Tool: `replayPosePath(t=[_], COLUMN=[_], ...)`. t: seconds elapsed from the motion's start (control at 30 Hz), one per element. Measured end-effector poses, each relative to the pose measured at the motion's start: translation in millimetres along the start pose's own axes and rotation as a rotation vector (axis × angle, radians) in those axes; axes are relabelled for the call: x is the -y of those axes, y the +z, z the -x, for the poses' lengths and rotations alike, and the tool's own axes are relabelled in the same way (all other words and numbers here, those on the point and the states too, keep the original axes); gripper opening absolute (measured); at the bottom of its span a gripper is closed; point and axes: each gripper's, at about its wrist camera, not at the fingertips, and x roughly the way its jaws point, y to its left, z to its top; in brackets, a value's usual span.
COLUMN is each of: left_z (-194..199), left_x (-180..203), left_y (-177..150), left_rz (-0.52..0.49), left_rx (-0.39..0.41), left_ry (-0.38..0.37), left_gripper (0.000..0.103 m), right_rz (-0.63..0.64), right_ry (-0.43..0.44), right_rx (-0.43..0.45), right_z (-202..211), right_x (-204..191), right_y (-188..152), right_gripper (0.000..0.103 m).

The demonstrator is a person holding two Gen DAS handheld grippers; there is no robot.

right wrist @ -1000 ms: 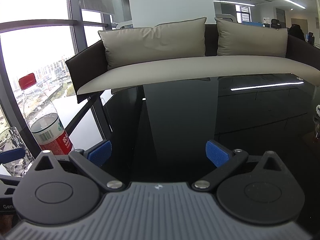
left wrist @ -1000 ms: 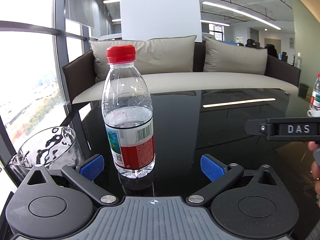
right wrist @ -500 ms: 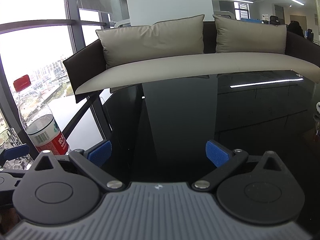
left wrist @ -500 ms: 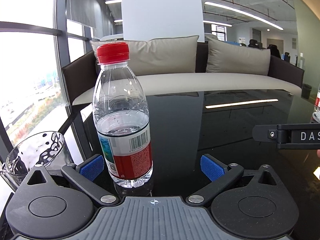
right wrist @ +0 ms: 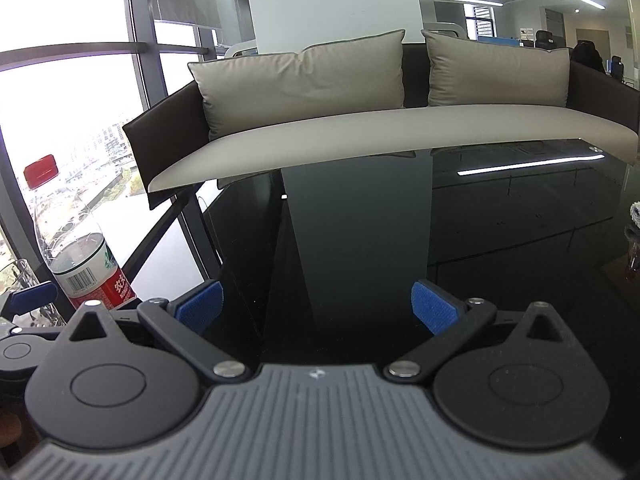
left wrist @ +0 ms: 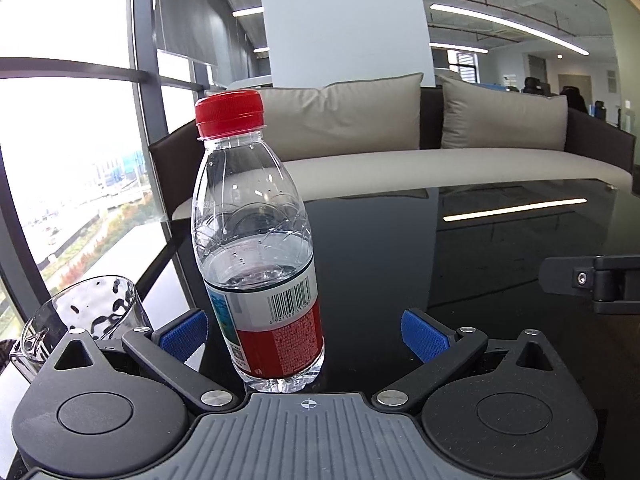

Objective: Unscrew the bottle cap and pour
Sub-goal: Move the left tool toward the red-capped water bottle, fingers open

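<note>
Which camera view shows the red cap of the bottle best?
The left wrist view: the red cap sits near the centre, large and sharp, still on the bottle. In the right wrist view the cap is small and distorted at the far left edge.

The right gripper (right wrist: pixel 316 306) is wide open over the black table (right wrist: pixel 500 240); nothing sits between its blue pads (right wrist: pixel 434 312). Far left stands the bottle (right wrist: pixel 86 264) with its red cap (right wrist: pixel 40 170); a sofa (right wrist: pixel 380 128) is behind.

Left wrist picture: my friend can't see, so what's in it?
A water bottle with a red cap stands on a black table, between the open left gripper. A glass sits left.
</note>
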Motion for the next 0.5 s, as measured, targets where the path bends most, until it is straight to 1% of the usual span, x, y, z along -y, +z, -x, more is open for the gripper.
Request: replayPosePath(t=[0.13, 0.4, 0.5], left_z=[-2.0, -2.2, -3.3], left_x=[4.1, 6.4, 6.6], left_y=[1.0, 0.7, 2.1], left_rz=[-0.022, -0.034, -0.033], left_rx=[0.007, 0.008, 0.008], left_ry=[0.029, 0.034, 0.036], left_gripper=[0.102, 0.102, 0.100], right_rz=[-0.003, -0.013, -0.012], right_ry=[0.004, 0.006, 0.007], right_rx=[0.002, 0.003, 0.003], right_z=[0.5, 2.1, 2.4], right_x=[0.5, 3.0, 3.1], right_y=[0.0, -0.3, -0.5], right_gripper=[0.103, 0.103, 0.103])
